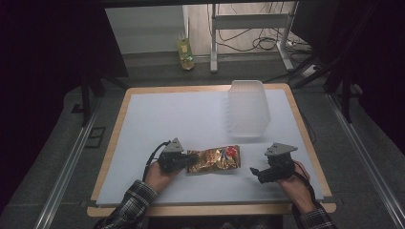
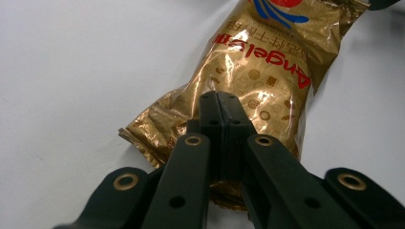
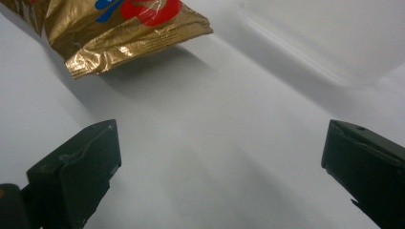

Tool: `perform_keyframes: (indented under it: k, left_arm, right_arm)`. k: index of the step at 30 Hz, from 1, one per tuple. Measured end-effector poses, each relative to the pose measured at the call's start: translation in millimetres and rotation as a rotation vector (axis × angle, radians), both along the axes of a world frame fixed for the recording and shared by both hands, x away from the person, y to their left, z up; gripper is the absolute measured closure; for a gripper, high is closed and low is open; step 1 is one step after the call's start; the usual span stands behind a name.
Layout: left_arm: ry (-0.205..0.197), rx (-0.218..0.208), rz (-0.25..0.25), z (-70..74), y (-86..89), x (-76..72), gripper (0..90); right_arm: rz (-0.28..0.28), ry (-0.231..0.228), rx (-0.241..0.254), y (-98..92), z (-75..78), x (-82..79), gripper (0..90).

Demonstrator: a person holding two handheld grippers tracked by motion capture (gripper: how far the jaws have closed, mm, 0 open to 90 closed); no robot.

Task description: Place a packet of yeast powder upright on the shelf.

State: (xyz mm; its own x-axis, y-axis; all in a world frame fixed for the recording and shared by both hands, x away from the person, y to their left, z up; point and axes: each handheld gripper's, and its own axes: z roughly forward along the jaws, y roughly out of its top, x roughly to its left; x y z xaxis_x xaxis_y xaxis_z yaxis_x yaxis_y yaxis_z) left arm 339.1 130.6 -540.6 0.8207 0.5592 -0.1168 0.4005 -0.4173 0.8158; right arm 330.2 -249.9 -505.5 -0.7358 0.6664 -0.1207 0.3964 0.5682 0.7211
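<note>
We see a snack bag [image 2: 258, 76] of crinkled, glossy gold foil lying on a smooth, matt white sheet [image 1: 167, 119] over a wooden table [image 1: 125, 102]. The bin [image 1: 247, 109] looks like translucent, frosted plastic, and both grippers' jaws are matt black plastic with brass-coloured rivets.

Surface [image 1: 143, 124] is seen from above in high view, facing fwd/down, while each tool cam is held close & low; gold packet [image 1: 215, 159] is shared by all three.
</note>
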Motion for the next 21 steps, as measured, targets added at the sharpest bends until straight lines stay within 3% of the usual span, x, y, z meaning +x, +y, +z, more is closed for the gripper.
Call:
perform_keyframes:
  k: [4, 7, 12, 21]
  left_arm:
    - [-0.014, 0.039, 0.001, 0.8, -1.2, -3.3, 89.9]
    - [-0.003, 0.036, 0.016, 0.1, 0.4, -5.9, 89.9]
    - [-0.017, 0.071, 0.031, 0.0, 1.0, -11.6, 90.0]
    - [-0.007, 0.074, 0.043, -3.4, 4.5, -14.3, 90.0]
  right_arm:
    - [0.008, 0.004, -0.002, 1.6, 1.2, 0.0, 0.0]
    - [0.012, 0.015, 0.000, 2.8, 3.4, -0.8, 0.0]
    - [0.024, 0.045, 0.022, 3.6, 6.1, -0.8, 0.0]
    - [0.049, 0.089, 0.085, 8.4, 10.8, 2.1, 0.0]
